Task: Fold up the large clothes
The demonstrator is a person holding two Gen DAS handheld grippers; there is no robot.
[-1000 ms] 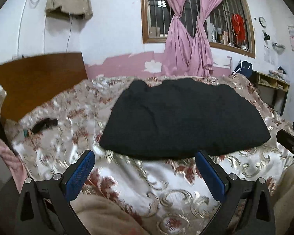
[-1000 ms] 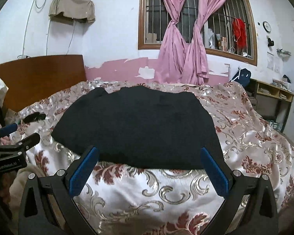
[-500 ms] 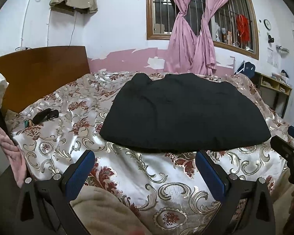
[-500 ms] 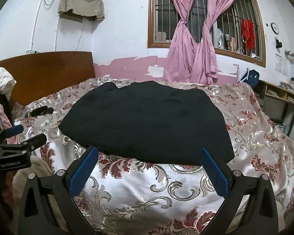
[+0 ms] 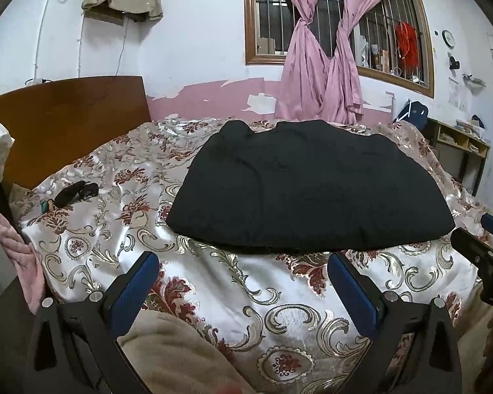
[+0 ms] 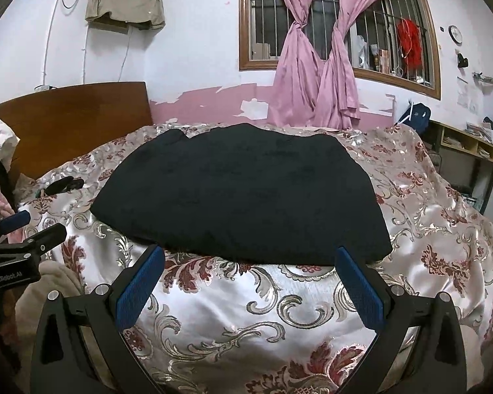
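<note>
A large black garment lies folded flat in the middle of the bed, on a floral satin bedspread. My left gripper hangs open over the bedspread, short of the garment's near edge, with nothing between its blue pads. My right gripper is open too, its fingertips just short of the same edge and empty. Each gripper shows at the side of the other's view: the right gripper and the left gripper.
A wooden headboard stands at the left. Small dark items lie on the bedspread near it. A beige cloth sits at the near edge, pink fabric at far left. A shelf unit stands right, a curtained window behind.
Both grippers have drawn back and risen slightly from the bed, so the garment sits a little farther off. Both stay open and empty. The garment has not moved.
</note>
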